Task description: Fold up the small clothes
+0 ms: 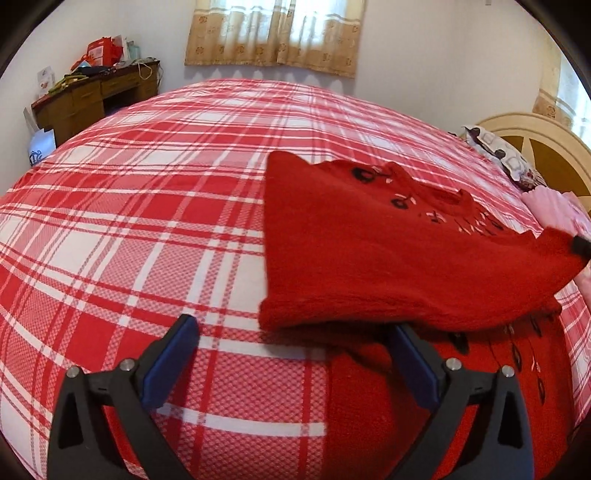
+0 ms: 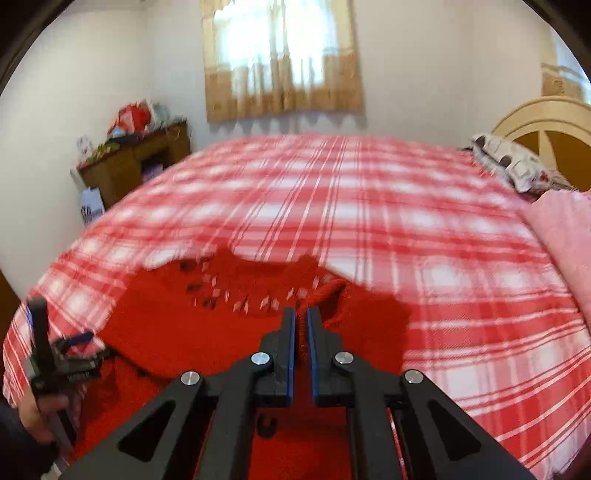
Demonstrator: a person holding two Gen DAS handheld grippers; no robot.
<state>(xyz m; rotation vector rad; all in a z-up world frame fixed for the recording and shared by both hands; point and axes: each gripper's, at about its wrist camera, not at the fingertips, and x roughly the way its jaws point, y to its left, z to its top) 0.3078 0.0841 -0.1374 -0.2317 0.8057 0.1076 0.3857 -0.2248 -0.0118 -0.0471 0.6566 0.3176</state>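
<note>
**Midway through the fold**

Now the right gripper (image 2: 301,325), pinched tight on one red sweater (image 1: 388,251), carries a flap across the plaid bed (image 1: 147,221). One left gripper (image 1: 295,354) waits spread wide, empty. Next, I'd guess: lay the flap flat and let go.

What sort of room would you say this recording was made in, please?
Most likely a home bedroom: a large bed under a red plaid bedspread, a rounded headboard with a pillow beside it, and a curtained window. A cluttered wooden desk stands by the wall.
</note>
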